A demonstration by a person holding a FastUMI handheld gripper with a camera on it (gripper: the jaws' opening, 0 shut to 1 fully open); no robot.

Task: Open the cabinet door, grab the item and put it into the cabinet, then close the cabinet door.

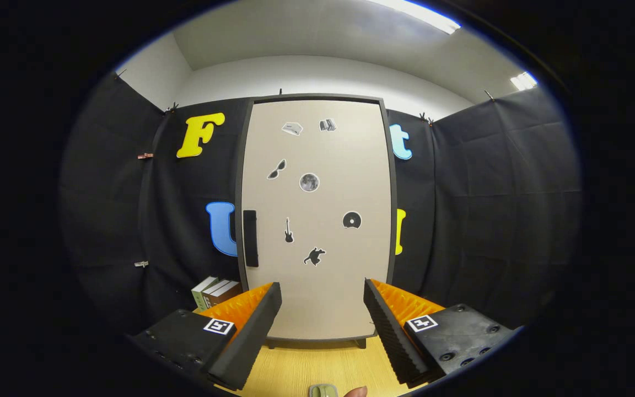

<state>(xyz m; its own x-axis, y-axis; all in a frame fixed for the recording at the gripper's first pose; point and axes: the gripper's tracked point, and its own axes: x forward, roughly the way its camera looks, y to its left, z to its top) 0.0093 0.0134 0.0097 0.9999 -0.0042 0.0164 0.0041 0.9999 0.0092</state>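
In the gripper view, the gripper [323, 300] is seen with its two fingers held wide apart, and nothing is held between them. Straight ahead, beyond the fingers, a tall cabinet [389, 165] is seen standing on a wooden table [317, 369], and its pale door [317, 309] is shut. A dark handle [249, 238] is fixed near the left side of the door, about half way up, and it runs up and down. The handle lies ahead and to the left of the fingers, well apart from them, so it is judged that the gripper must be moved forward and to the left to reach it. Since the handle is on the left, the door is thought to swing out from that side, so room must be left in front of it. A few books [215, 291] are stacked on the table just left of the cabinet, beyond the left finger; these may be the item, though it cannot be told for sure. A small greenish thing [323, 391] is seen close in, under the fingers, and what it is cannot be told. Open table is seen between the fingers and the cabinet.
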